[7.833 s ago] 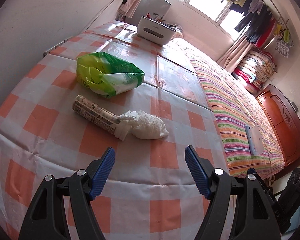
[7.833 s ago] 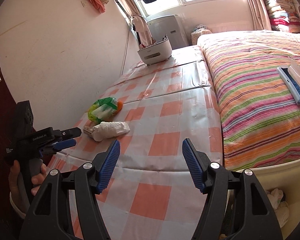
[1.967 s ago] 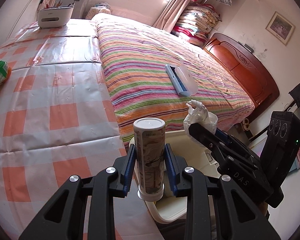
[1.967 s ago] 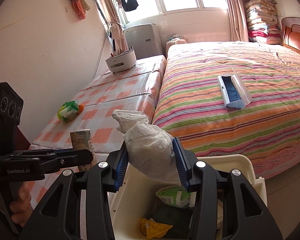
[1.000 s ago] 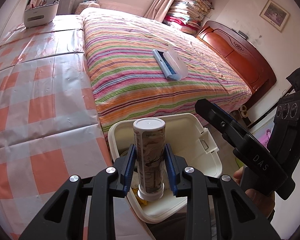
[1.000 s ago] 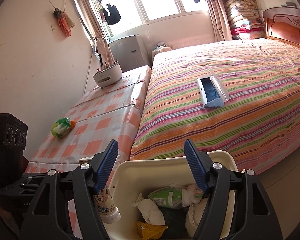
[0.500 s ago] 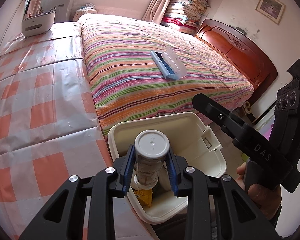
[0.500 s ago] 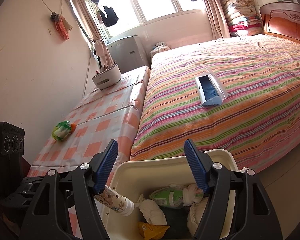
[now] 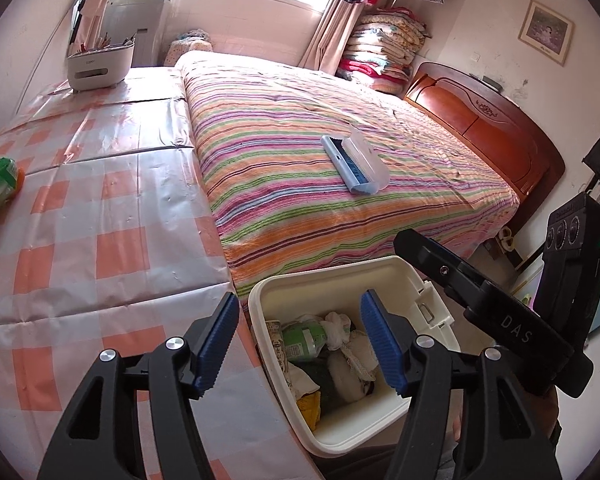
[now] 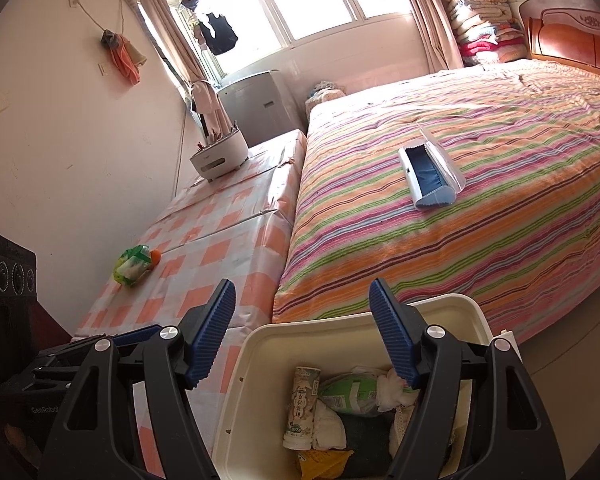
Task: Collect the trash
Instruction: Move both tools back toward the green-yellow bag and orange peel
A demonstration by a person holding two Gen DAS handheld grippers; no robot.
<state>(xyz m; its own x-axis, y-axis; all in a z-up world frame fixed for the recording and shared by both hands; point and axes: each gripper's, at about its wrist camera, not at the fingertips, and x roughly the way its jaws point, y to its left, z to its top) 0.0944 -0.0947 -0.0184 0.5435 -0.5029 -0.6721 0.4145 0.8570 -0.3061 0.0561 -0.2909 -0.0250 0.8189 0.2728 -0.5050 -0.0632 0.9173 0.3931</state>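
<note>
Left wrist view: the left gripper [image 9: 298, 344] is seen above the cream trash bin [image 9: 428, 312], jaws opening and empty. Right wrist view: the right gripper [image 10: 302, 336] is likewise opening and empty; the printed tube [image 10: 302, 412] is lodged among wrappers inside the bin. A green bag [image 10: 132, 266] is left on the checkered cloth [image 10: 220, 252].

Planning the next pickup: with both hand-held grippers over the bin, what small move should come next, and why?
Probably swing the left hand-held gripper back toward the green bag on the checkered tablecloth. Its jaws are opening with nothing between them, the tube lies in the bin, and that bag remains out.
</note>
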